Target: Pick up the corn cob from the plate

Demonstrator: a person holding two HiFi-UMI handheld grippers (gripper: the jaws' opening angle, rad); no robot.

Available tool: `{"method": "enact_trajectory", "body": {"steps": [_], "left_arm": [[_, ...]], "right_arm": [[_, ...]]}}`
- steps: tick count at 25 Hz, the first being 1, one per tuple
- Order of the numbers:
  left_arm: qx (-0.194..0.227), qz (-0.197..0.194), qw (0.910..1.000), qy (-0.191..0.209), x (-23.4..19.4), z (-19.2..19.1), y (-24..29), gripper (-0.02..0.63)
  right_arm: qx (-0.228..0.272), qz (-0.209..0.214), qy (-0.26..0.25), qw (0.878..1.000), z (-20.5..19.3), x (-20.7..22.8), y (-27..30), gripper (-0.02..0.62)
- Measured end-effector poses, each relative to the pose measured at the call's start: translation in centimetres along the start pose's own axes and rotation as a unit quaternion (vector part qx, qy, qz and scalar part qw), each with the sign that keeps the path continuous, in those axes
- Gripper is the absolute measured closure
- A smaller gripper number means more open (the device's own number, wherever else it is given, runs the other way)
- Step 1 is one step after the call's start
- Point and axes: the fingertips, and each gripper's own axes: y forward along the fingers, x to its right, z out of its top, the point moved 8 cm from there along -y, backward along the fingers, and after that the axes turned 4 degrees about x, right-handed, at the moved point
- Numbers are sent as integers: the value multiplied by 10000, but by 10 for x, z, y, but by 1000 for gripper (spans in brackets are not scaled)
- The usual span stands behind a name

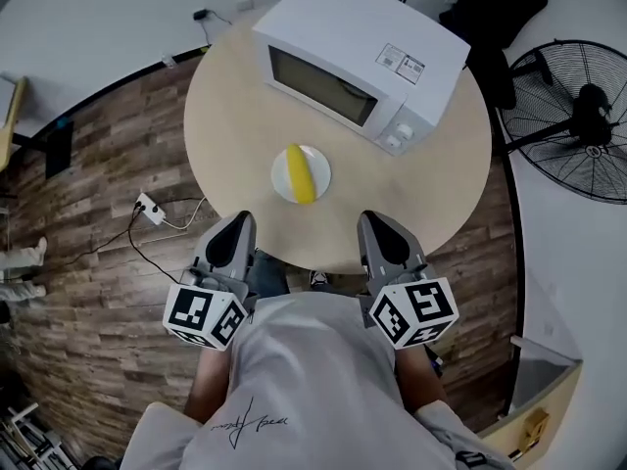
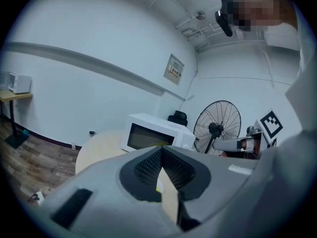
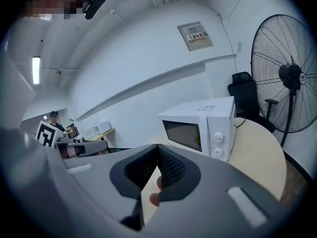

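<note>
Table (image 1: 235, 135), round and pale, fills the middle of the head view, with wood flooring around it. On its far side sits a white microwave (image 1: 362, 62), its door facing the near edge. A black pedestal fan (image 1: 578, 116) stands on the floor at far right, off the table.

The 2 grippers hang at the table's near edge, close to the person's body, both aimed toward the far side and slightly down. The left gripper (image 1: 240, 223) is left of centre and the right gripper (image 1: 376, 225) right of centre. Each gripper's own view shows its 2 jaws pressed together at the tips, holding nothing.

Between the microwave and the grippers lies a small white plate (image 1: 280, 179). The yellow corn cob (image 1: 300, 173) rests on it, lying near to far, untouched and apart from both grippers.

The step in hand looks like the approach, with no grasp begun. As I judge it, the next move calls for 1 gripper to spread its jaws and reach out over the plate. It would then settle around the cob across its narrow width and close without dragging the plate.
</note>
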Motion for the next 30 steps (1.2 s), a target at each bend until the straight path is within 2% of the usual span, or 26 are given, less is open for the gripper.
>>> {"method": "enact_trajectory", "body": {"steps": [7,19,24,30], "left_arm": [[-195,-505,9983,-194,-39,21,16,615],[-472,-1335,9899,-106,-100,32,31,615],[-584,-1641,9847,-16,-124,38,27,615],[-697,-1863,9799,144,-151,44,21,615]], "right_arm": [[-17,-447,74,9990,7,-21,32,581],[-59,-1177,42,9930,0,-68,68,581],[144,-1554,83,9877,-5,-89,77,580],[183,-1733,46,9847,-16,-111,92,580]]}}
